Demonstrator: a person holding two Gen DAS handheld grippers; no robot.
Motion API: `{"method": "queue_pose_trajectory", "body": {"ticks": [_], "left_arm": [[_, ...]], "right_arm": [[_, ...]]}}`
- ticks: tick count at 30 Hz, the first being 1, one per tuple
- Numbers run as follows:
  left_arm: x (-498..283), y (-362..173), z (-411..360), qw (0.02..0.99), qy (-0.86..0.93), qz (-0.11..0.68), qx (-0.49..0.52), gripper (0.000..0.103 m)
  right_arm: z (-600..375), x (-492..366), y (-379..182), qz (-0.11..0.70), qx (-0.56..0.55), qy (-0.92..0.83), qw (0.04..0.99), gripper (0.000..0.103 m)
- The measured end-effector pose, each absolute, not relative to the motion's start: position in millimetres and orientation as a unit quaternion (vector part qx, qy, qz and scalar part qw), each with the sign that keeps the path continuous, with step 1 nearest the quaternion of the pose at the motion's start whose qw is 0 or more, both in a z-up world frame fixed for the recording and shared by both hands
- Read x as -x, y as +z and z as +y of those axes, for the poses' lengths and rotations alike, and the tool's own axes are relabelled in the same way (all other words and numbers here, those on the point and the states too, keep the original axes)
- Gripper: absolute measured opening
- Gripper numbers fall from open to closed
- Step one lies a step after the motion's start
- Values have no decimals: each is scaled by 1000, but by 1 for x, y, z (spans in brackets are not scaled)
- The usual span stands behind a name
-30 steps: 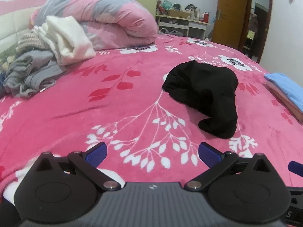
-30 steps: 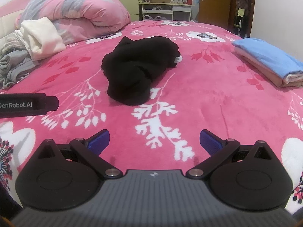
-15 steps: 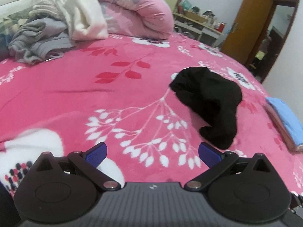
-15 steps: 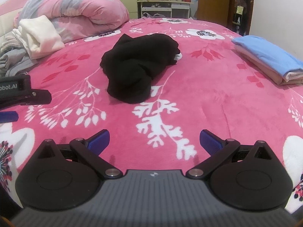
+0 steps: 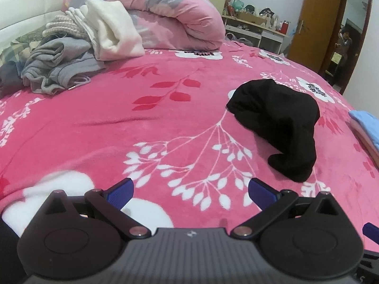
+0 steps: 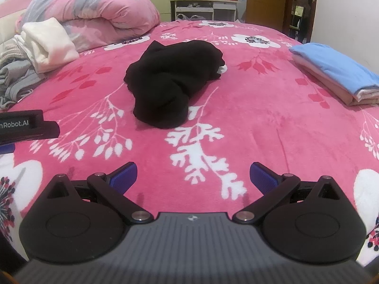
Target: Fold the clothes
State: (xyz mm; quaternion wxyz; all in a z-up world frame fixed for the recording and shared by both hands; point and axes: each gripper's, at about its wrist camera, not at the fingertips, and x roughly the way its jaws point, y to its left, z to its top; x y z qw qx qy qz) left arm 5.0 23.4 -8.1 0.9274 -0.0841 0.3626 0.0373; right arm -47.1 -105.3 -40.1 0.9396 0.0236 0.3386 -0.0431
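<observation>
A crumpled black garment lies in a heap on the pink floral bedspread. My left gripper hovers open over the near part of the bed, with the garment ahead and to its right. Nothing sits between its blue fingertips. My right gripper is open too and empty, with the garment straight ahead, a little left. The left gripper's body shows at the left edge of the right wrist view.
A heap of unfolded grey and white clothes lies at the far left beside a rolled pink quilt. A folded stack with a blue top sits at the right. A person stands in the doorway.
The left gripper has swung and shifted, so the clothes heap and garment sit differently in its view. The right gripper has barely moved. Both stayed open.
</observation>
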Motion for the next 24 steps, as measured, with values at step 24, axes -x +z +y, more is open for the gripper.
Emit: {"method": "queue_pose_trajectory", "body": {"ticks": [24], "left_arm": [[-4, -6, 16, 931, 22, 359, 64, 103]], "right_arm": [[-102, 44, -37, 337, -12, -45, 940, 102]]}}
